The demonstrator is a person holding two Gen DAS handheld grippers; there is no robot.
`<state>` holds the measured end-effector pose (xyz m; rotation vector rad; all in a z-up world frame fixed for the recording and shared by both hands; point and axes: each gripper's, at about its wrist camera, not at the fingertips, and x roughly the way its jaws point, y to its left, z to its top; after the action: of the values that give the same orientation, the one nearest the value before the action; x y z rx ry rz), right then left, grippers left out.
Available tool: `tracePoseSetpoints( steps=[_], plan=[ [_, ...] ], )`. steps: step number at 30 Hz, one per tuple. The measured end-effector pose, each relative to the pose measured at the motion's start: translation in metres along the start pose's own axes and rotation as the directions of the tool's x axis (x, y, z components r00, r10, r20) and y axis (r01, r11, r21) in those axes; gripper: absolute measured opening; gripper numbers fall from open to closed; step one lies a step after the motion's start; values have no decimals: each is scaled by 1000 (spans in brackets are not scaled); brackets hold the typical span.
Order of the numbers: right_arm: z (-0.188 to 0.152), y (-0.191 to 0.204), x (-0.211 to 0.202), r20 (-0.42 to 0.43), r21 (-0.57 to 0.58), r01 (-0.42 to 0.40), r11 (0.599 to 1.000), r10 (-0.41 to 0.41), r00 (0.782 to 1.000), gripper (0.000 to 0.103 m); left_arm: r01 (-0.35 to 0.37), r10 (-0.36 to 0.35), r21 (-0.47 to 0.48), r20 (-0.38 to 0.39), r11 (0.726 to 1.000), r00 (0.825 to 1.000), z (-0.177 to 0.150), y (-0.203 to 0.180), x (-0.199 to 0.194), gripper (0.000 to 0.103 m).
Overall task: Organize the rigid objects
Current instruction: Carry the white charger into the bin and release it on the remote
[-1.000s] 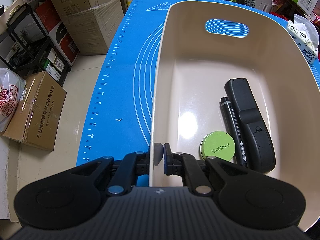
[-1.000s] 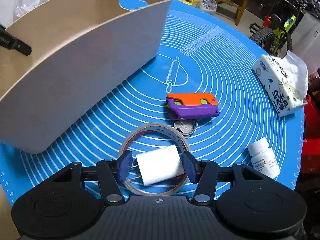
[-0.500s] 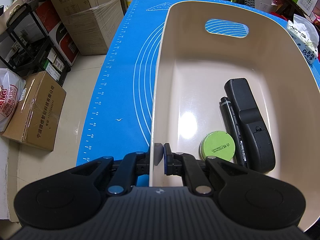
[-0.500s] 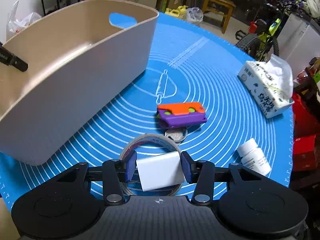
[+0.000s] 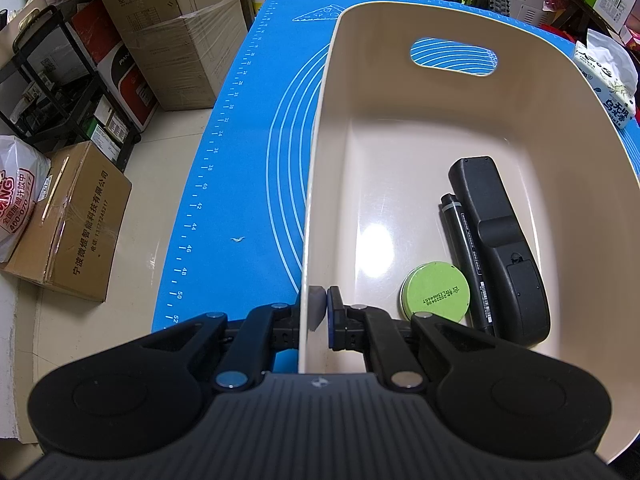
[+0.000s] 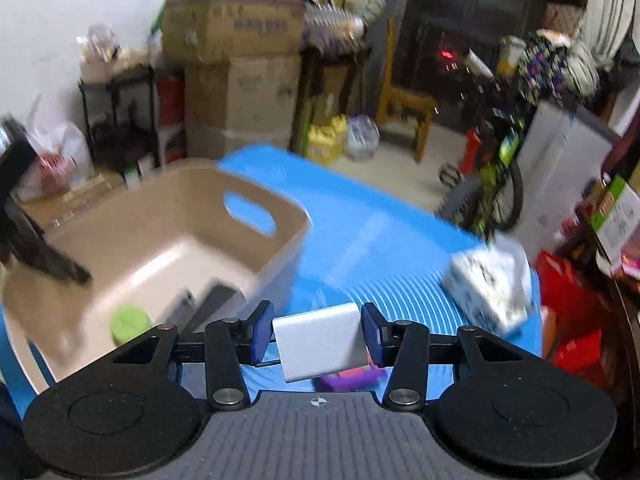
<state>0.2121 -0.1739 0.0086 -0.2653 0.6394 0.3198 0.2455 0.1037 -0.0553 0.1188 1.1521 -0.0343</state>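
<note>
Right gripper, clamped on a white block, is best carried over the beige bin ahead-left, steadied by the left gripper pinching its near wall, before release.

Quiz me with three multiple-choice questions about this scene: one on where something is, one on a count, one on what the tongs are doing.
1. Where does the round green tin lie?
A. inside the beige plastic bin
B. on the blue mat
C. on the floor

2. How many things lie in the bin?
A. one
B. three
C. five

3. What do the right tongs do?
A. hang open
B. grip the bin's rim
C. grip a white rectangular block

Answers:
1 A, it sits on the bin floor beside the black marker pen.
2 B: tin, marker and black remote control.
3 C, the block sits clamped between both pads; the left tongs pinch the bin wall.
</note>
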Motion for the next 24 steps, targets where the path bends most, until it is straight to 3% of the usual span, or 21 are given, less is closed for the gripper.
tracePoseSetpoints(
  steps=[9,18,24],
  plan=[
    [41,55,22,43,-15,-110,994,110,993,53,-1,1,1,0,1000,1000,0,-1,0,9],
    [25,124,76,-141,-78,-198,977,186,972,53,-1,1,2,0,1000,1000,1,-1,-1,9],
    [13,140,101,-267,-95,-194,976,163,950,53,-3,3,3,0,1000,1000,2,-1,-1,9]
  ],
)
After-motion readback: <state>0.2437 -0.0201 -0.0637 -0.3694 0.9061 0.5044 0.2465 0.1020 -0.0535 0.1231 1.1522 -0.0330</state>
